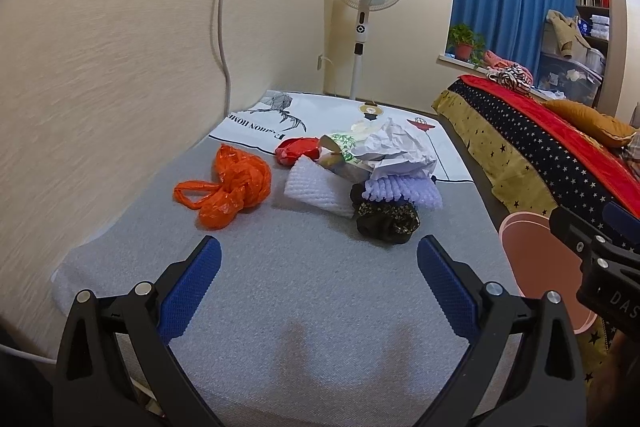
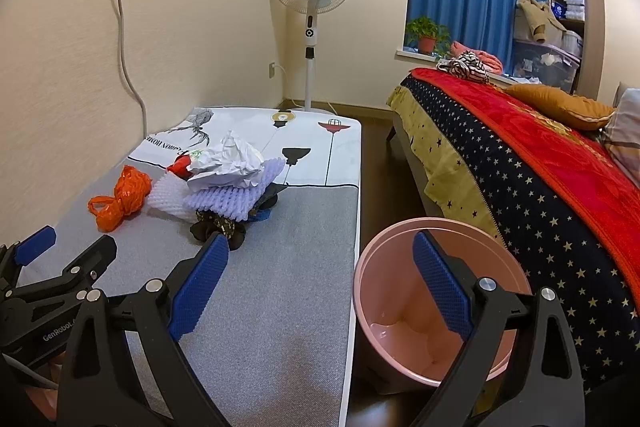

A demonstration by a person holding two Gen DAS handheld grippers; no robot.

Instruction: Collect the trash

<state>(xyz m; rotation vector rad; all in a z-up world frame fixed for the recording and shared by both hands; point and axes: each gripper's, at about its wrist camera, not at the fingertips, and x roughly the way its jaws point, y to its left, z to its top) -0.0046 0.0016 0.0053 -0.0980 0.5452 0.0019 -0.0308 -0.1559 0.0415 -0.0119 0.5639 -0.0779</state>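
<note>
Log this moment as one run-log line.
left tongs open, empty | right tongs open, empty | trash pile untouched on mattress | pink bin empty

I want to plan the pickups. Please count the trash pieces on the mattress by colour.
Orange bag: 1
Red bag: 1
White foam net: 1
Purple foam net: 1
White crumpled paper: 1
Black wrapper: 1
Green-printed box: 1
Total: 7 clearly seen

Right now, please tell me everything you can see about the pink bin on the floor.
The pink bin is a round, smooth container, apparently plastic, with a thin rolled rim and tapering walls. It stands on the dark floor, mouth open; no trash shows in the part of its inside that is visible. It sits in the gap between the grey mat and the starry bedcover; contact with either is unclear. The right tongs hang open in front, not touching it.
</note>
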